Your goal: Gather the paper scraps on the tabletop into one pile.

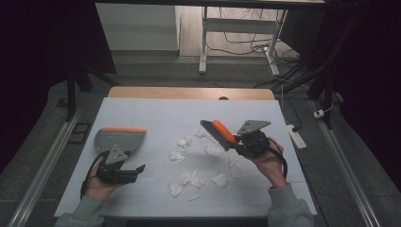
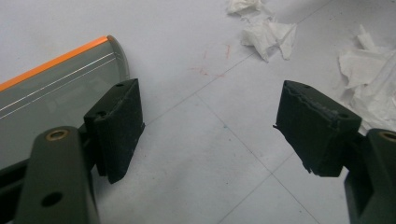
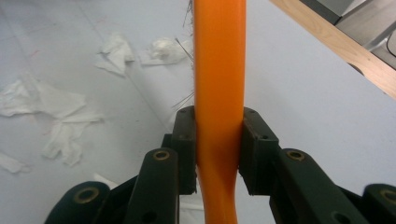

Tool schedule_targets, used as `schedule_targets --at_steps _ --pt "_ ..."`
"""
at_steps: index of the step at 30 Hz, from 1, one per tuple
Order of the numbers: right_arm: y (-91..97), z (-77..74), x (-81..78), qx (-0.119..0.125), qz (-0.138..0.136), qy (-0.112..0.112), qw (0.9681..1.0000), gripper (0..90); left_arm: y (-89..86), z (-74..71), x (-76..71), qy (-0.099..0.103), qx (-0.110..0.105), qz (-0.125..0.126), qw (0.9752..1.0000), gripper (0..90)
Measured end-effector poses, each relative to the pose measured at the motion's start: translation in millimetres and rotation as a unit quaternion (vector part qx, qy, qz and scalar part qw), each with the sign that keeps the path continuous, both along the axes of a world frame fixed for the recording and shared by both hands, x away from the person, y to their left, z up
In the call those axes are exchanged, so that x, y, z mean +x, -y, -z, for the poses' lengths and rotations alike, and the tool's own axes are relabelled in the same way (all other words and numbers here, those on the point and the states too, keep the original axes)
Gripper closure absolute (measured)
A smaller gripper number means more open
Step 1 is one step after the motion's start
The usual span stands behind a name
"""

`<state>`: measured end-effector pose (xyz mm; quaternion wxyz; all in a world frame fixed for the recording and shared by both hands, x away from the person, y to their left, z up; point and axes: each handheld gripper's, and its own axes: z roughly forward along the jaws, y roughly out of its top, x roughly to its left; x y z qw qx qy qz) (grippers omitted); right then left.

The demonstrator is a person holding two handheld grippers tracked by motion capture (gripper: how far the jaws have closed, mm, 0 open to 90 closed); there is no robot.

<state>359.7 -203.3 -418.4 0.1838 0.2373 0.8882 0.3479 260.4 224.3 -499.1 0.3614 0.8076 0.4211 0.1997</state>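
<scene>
Centrally, paper scraps [image 1: 196,165] litter the surface [image 1: 156,109]. Right tongs [image 1: 235,143] clamp the orange brush [image 1: 221,133] handle, bristles above the scraps toward the far edge. Left tongs [image 1: 140,169] gape empty beside the dustpan [image 1: 119,139] near the left edge.

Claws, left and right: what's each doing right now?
Left claw: open, empty, beside the dustpan.
Right claw: shut on the brush's orange handle.

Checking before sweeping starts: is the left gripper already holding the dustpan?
No, the left gripper stands open with nothing between its jaws, the dustpan beside it.
</scene>
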Motion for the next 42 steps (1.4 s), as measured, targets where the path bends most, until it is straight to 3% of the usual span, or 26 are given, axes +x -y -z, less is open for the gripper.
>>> schedule_targets --at_steps 6,10,11,12,13,15,17,19,20,22,23,25,26,27,28,29,31,33,34,35,39,42 --pt "9.1 -1.2 9.2 0.002 0.026 -0.001 0.9997 70.3 -1.2 0.8 2.5 -0.004 0.001 -0.005 1.0 23.6" --pt "14.2 -9.7 18.9 0.017 0.047 -0.005 0.9987 70.4 -3.4 1.6 0.8 -0.003 -0.001 -0.008 1.0 23.6" --pt "11.8 -11.2 28.6 0.0 0.053 -0.005 0.9986 70.4 -3.8 1.9 1.3 -0.003 0.001 -0.008 1.0 23.6" --pt "11.8 -11.2 28.6 0.0 0.053 -0.005 0.9986 70.4 -4.1 2.0 1.9 -0.002 0.001 -0.009 1.0 23.6" --pt "6.4 -9.9 42.1 -0.024 0.061 -0.014 0.9978 70.3 -4.6 2.1 2.2 -0.002 0.0 -0.009 1.0 23.6" --pt "2.2 -8.4 49.1 -0.034 0.062 -0.022 0.9973 70.4 -5.5 3.5 2.7 -0.002 -0.002 -0.007 1.0 23.6" --pt "-13.8 -1.2 72.7 -0.08 0.06 -0.043 0.9941 70.4 -6.0 5.7 3.5 -0.006 -0.002 -0.006 1.0 23.6" --pt "-26.0 4.1 88.2 -0.108 0.06 -0.056 0.9907 70.4 -5.4 7.5 4.0 -0.008 0.0 -0.004 1.0 23.6" --pt "-26.0 4.1 88.2 -0.108 0.06 -0.056 0.9907 70.4 -4.9 8.0 4.1 -0.008 0.001 -0.001 1.0 23.6" --pt "-44.0 7.9 108.1 -0.143 0.055 -0.069 0.9857 70.4 -4.0 8.3 4.0 -0.008 -0.001 0.004 1.0 23.6" --pt "-44.0 7.9 108.1 -0.143 0.055 -0.069 0.9857 70.4 -3.9 8.5 4.2 -0.008 -0.003 0.006 0.9999 23.6" --pt "-61.3 10.9 123.7 -0.171 0.044 -0.083 0.9807 70.4 -4.2 9.2 4.9 -0.01 -0.007 0.008 0.9999 23.7" --pt "-61.3 10.9 123.7 -0.171 0.044 -0.083 0.9807 70.4 -4.1 9.8 5.4 -0.01 -0.008 0.008 0.9999 23.7" --pt "-67.1 12.3 127.9 -0.185 0.04 -0.082 0.9784 70.4 -4.4 9.8 6.1 -0.011 -0.007 0.01 0.9999 23.7" --pt "-77.4 15.1 135.7 -0.212 0.031 -0.083 0.9732 70.4 -5.2 9.5 6.8 -0.01 -0.007 0.011 0.9999 23.7" --pt "-81.6 16.4 139.0 -0.221 0.029 -0.084 0.9712 70.4 -5.9 9.6 7.7 -0.009 -0.012 0.011 0.9998 23.7" --pt "-86.0 17.8 141.1 -0.227 0.034 -0.088 0.9693 70.4 -7.7 9.9 9.3 -0.009 -0.013 0.012 0.9998 23.8" --pt "-93.6 23.8 146.6 -0.244 0.028 -0.096 0.9646 70.5 -8.6 10.7 9.3 -0.01 -0.014 0.01 0.9998 23.9" --pt "-93.6 23.8 146.6 -0.244 0.028 -0.096 0.9646 70.5 -9.2 10.7 8.5 -0.01 -0.014 0.011 0.9998 23.9" --pt "-97.2 27.4 146.8 -0.265 0.016 -0.098 0.959 70.5 -9.7 10.5 7.5 -0.008 -0.015 0.01 0.9998 24.0" --pt "-101.7 28.8 143.6 -0.27 -0.009 -0.098 0.9576 70.6 -13.4 9.9 4.4 -0.002 -0.015 0.005 0.9999 24.2" --pt "-107.8 30.4 136.2 -0.29 -0.037 -0.097 0.9514 70.8 -15.9 10.4 4.8 -0.003 -0.018 -0.001 0.9998 24.3"
